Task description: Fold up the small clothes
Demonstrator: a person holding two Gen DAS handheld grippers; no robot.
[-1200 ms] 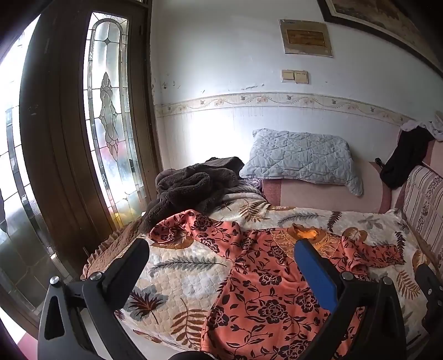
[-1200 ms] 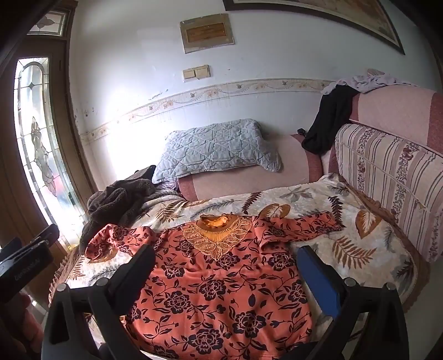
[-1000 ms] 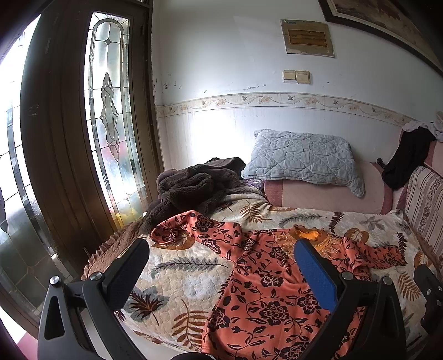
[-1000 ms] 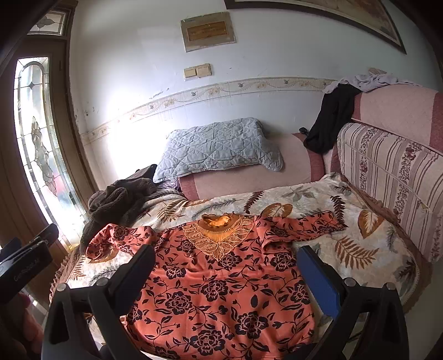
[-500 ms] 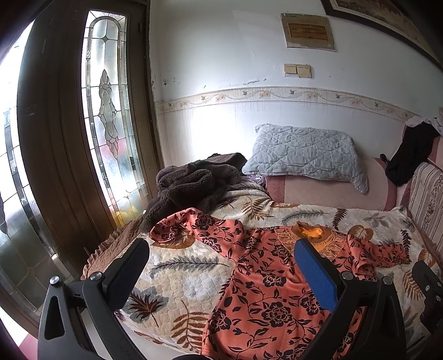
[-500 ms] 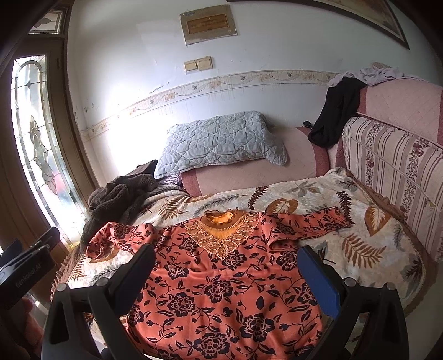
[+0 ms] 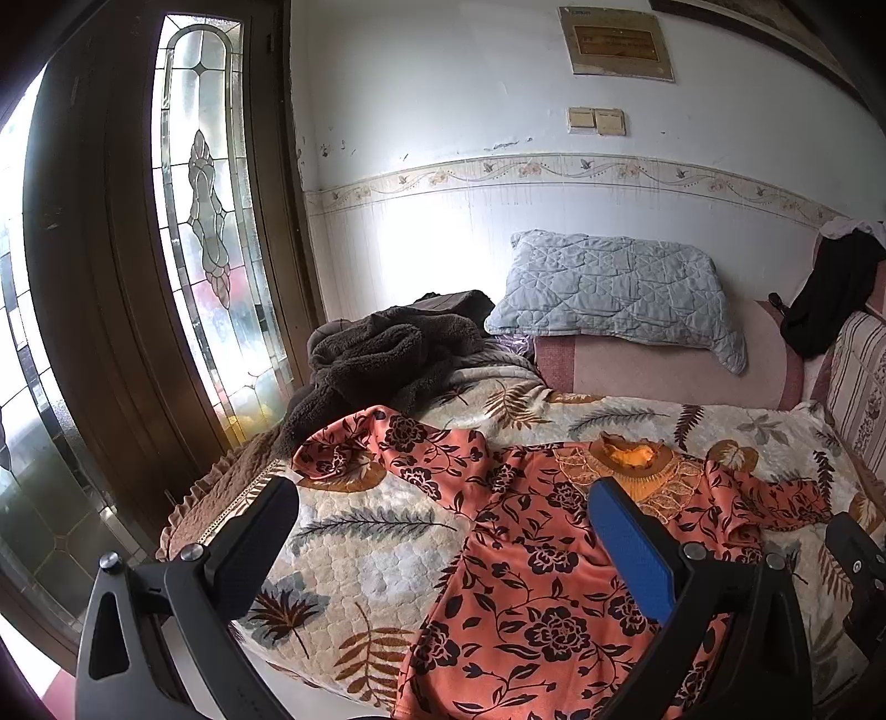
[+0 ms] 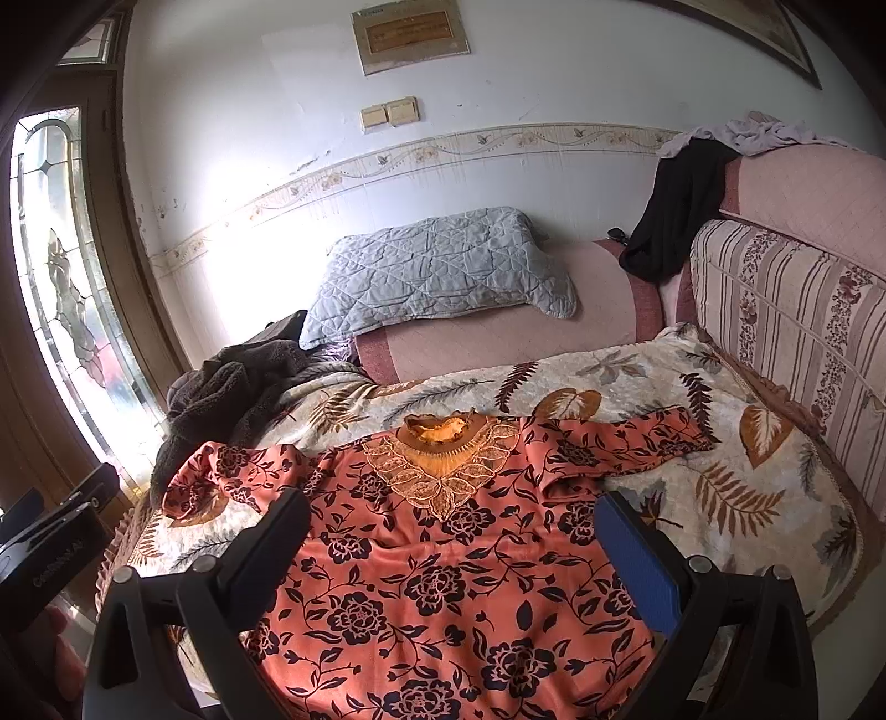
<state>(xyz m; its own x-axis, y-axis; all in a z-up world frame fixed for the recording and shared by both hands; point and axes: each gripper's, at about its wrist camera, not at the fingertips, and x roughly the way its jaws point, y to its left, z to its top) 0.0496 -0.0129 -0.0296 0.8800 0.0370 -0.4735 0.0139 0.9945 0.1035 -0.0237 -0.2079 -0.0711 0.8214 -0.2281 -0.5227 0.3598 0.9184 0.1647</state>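
Both claws are spread wide and hold nothing. Left gripper [image 7: 443, 531] fills the bottom of the left wrist view, one black finger at lower left and one blue-padded finger [image 7: 631, 545] at lower right, aimed over the near edge of the leaf-print bedspread [image 7: 387, 554]. Right gripper [image 8: 448, 545] sits the same way at the bottom of the right wrist view, hanging over the lower part of the orange floral blouse [image 8: 443, 581].

That blouse lies flat, front up, in the middle of the bedspread, both sleeves spread sideways, the embroidered neckline toward the top of the frame.

At the left edge of the right wrist view the other gripper's body shows white lettering, too blurred to read. A framed plaque [image 8: 412, 36] at the top of the frame carries small text, also unreadable.

Dark fleece clothing [image 7: 382, 354] is heaped at centre left, a grey quilted pillow [image 7: 614, 293] behind it.
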